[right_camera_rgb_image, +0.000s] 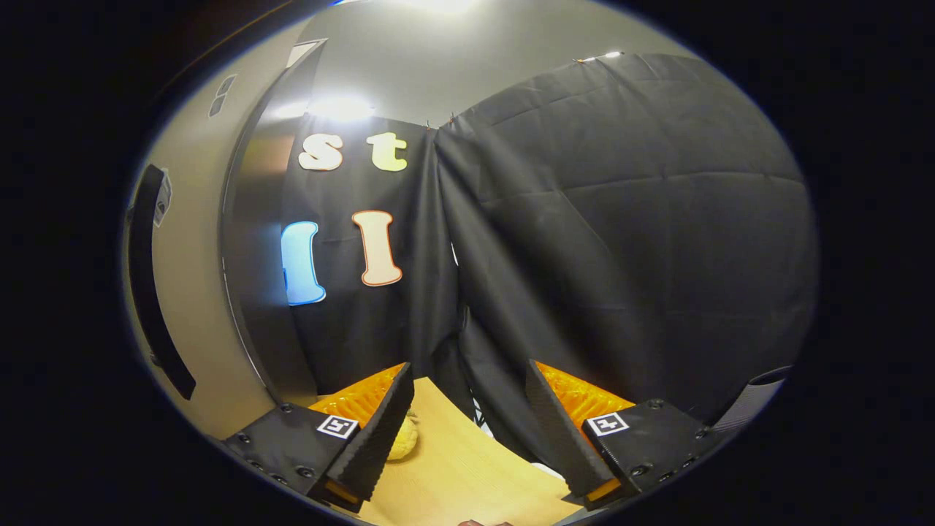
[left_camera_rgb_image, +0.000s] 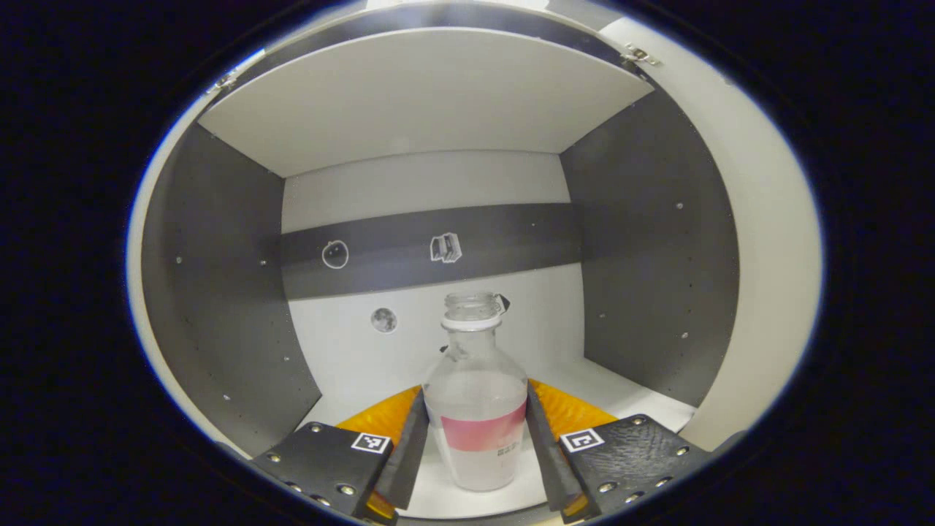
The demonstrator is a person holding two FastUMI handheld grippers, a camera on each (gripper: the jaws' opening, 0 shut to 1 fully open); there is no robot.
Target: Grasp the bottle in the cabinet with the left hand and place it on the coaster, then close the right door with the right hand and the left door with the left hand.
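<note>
**Bottle between the left gripper's fingers inside the cabinet**

Bottle first: a clear glass bottle with a white neck ring, an open mouth and a pink band on its label (left_camera_rgb_image: 476, 409) stands upright on the white floor of the open cabinet (left_camera_rgb_image: 628, 398), near the front edge. The cabinet has dark grey side walls, a pale shelf overhead and a back panel with a dark stripe bearing small stickers. In the left gripper view, the left gripper (left_camera_rgb_image: 476, 446) reaches into the cabinet with one finger on each side of the bottle's lower body. Both fingers lie right against the glass at the height of the pink band, so the gripper looks closed on the bottle, which stands on the cabinet floor.

In the right gripper view, the right gripper (right_camera_rgb_image: 467, 431) is held outside the cabinet, its fingers spread wide with nothing between them. It points toward the black cloth wall of the booth (right_camera_rgb_image: 621, 234). Below it lies a light wooden tabletop (right_camera_rgb_image: 453, 467), and a small pale yellow object (right_camera_rgb_image: 405, 438) shows just past the left finger; what it is cannot be told. At the left edge stands a beige cabinet door with a long dark handle slot (right_camera_rgb_image: 182, 263).
</note>
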